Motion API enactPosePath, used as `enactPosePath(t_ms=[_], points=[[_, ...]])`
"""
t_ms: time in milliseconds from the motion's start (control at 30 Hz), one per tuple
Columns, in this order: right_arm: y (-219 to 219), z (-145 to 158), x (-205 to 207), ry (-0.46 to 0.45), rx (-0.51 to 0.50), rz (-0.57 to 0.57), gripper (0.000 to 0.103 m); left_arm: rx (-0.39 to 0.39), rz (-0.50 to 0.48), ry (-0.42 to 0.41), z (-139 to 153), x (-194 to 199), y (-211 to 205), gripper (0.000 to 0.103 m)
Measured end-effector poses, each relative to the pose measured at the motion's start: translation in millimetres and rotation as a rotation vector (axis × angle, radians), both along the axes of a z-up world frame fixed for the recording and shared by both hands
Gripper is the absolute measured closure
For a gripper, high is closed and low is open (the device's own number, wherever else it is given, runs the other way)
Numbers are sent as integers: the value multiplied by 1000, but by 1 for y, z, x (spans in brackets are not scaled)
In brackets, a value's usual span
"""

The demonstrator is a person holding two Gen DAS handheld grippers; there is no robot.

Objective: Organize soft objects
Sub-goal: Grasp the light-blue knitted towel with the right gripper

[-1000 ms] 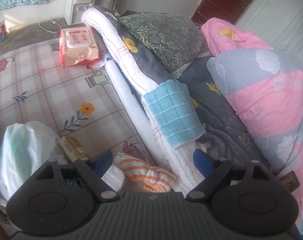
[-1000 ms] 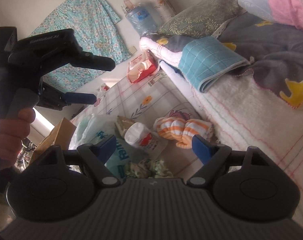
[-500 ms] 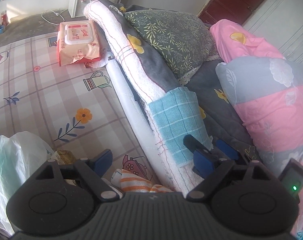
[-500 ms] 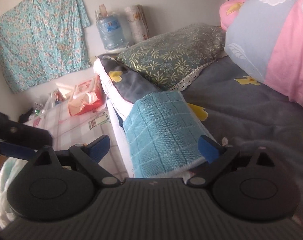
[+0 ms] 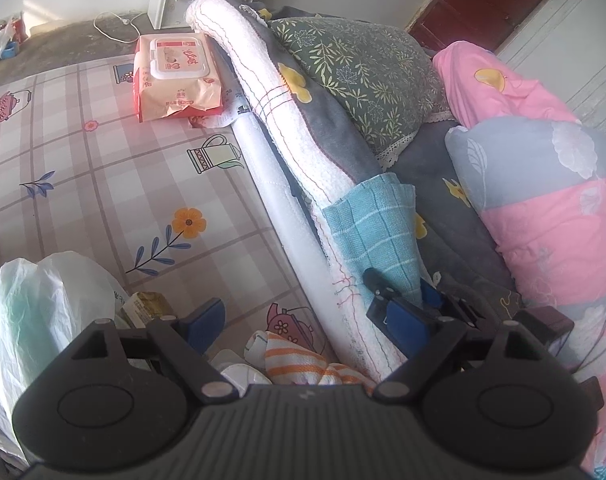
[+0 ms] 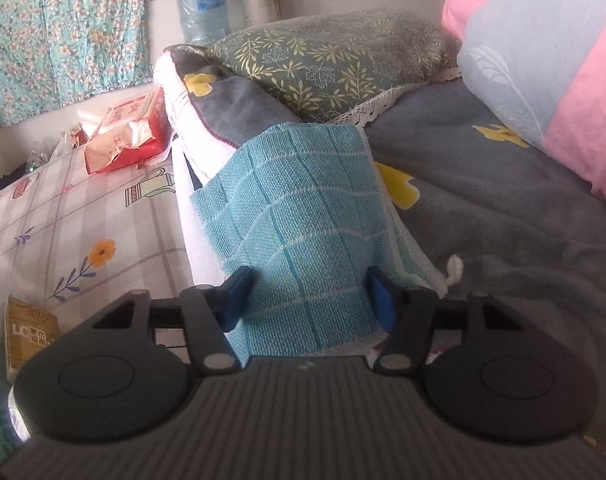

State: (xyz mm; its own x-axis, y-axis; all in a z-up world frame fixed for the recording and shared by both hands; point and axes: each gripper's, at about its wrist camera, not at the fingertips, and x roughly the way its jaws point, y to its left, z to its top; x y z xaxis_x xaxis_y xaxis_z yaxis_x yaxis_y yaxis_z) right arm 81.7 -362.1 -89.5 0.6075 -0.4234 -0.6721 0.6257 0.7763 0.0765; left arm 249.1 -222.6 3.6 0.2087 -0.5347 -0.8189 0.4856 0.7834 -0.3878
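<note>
A blue checked towel [image 6: 303,208] hangs over the edge of a grey and white blanket [image 6: 231,120] on the bed. My right gripper [image 6: 309,296] is closing on the towel's lower end. The cloth bunches up into a ridge between the two pads. In the left wrist view the same towel [image 5: 375,224] shows with the right gripper [image 5: 403,292] at its bottom edge. My left gripper [image 5: 309,320] stands wide open with nothing gripped, above an orange-striped white cloth [image 5: 299,364] lying on the checked mat [image 5: 103,184].
A green leaf-print pillow [image 5: 363,68] and a pink and grey-blue quilt [image 5: 543,208] lie on the bed. A pack of wet wipes [image 5: 175,76] sits far back on the mat. A white plastic bag [image 5: 43,308] and small packets lie at the near left.
My right gripper swung from the mat's clutter to the blue towel, and its jaws narrowed around the towel, which now bunches up. The left gripper drifted a little and stayed open.
</note>
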Motion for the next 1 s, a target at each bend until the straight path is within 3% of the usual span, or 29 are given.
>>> enactPosePath(t_ms=[200, 300, 500, 767, 1000], points=[[17, 15, -30, -91, -6, -6, 86, 1, -11, 5, -4, -6, 0, 14], [21, 16, -43, -132, 22, -6, 91, 4, -22, 10, -7, -9, -3, 14], [22, 13, -66, -229, 125, 12, 94, -6, -47, 20, -12, -12, -15, 14], [25, 9, -63, -212, 79, 18, 94, -2, -68, 48, -20, -3, -59, 12], [24, 6, -63, -219, 84, 15, 94, 45, -152, 19, -32, -4, -128, 11]])
